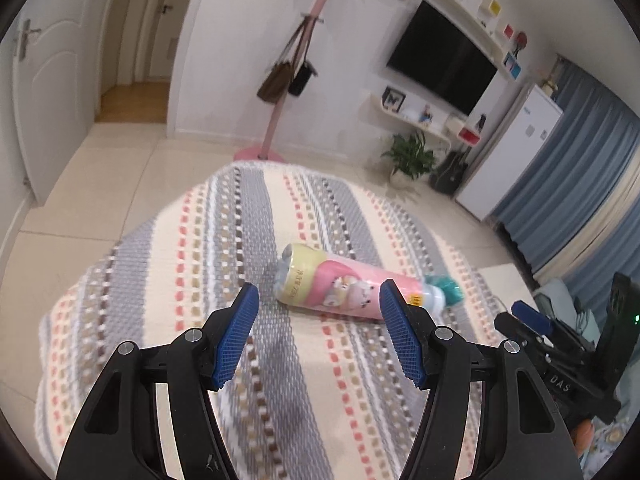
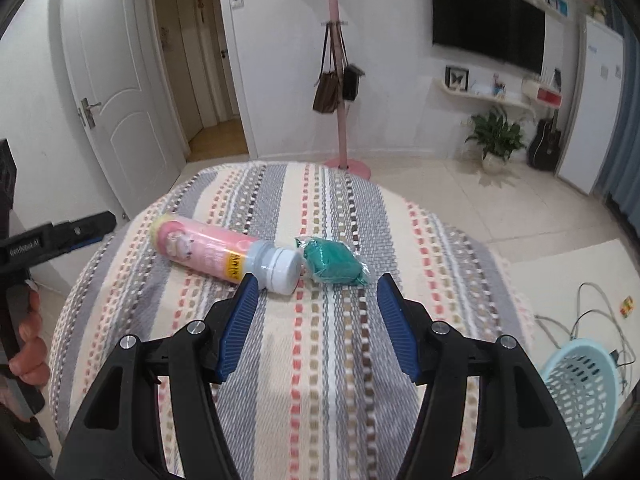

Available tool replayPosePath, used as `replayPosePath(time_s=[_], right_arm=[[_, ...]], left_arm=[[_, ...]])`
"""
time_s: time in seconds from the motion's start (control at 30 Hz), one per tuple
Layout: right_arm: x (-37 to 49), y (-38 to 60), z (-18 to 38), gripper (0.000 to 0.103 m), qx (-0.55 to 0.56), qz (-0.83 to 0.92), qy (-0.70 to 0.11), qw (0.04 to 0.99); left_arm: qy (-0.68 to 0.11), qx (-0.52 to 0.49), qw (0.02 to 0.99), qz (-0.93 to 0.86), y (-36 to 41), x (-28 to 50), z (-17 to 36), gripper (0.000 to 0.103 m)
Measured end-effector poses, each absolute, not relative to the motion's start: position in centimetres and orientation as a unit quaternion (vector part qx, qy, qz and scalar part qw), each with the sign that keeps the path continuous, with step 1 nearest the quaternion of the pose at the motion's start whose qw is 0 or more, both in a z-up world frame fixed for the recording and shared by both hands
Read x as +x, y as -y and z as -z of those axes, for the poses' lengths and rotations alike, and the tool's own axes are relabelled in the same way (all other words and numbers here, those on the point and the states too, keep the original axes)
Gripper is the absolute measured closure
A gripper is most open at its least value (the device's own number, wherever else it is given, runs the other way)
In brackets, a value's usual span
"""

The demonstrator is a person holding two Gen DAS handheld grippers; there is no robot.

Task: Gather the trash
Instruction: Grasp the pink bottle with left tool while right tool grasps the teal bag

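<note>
A pink and yellow plastic bottle [image 1: 344, 284] lies on its side on the striped tablecloth [image 1: 240, 240]. It also shows in the right wrist view [image 2: 208, 246], white cap toward me. A crumpled green wrapper [image 2: 334, 262] lies just past the cap, and its edge shows in the left wrist view [image 1: 446, 286]. My left gripper [image 1: 318, 300] is open and empty, just short of the bottle. My right gripper [image 2: 314, 290] is open and empty, just short of the cap and wrapper. The right gripper's body shows at the left view's right edge [image 1: 560, 344].
A light blue laundry-style basket [image 2: 580, 396] stands on the floor at the right, beside cables [image 2: 592, 312]. A pink coat stand [image 2: 340, 80] with hanging bags stands beyond the table. A plant [image 2: 496, 136], guitar and TV wall are further back.
</note>
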State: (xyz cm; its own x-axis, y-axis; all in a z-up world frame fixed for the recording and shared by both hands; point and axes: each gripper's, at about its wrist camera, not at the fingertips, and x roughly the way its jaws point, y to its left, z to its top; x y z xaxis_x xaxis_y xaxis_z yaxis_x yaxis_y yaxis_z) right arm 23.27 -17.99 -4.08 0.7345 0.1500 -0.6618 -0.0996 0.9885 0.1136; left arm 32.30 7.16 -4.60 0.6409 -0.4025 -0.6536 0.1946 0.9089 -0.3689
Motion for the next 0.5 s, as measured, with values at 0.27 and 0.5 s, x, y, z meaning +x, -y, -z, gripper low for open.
replayPosePath(time_s=[0.27,0.5], right_arm=[[29.0,19.4,6.7,0.045,0.075,-0.075,-0.398,0.911],[31.7,19.6,9.4,0.045,0.097,-0.097,-0.436,0.889]], left_arm=[[-0.422,-0.13,0.882,0.168,-6.2,37.3,8.0,0.042],[-0.426,-0.14,0.872,0.197,-5.9,38.3,9.0,0.04]])
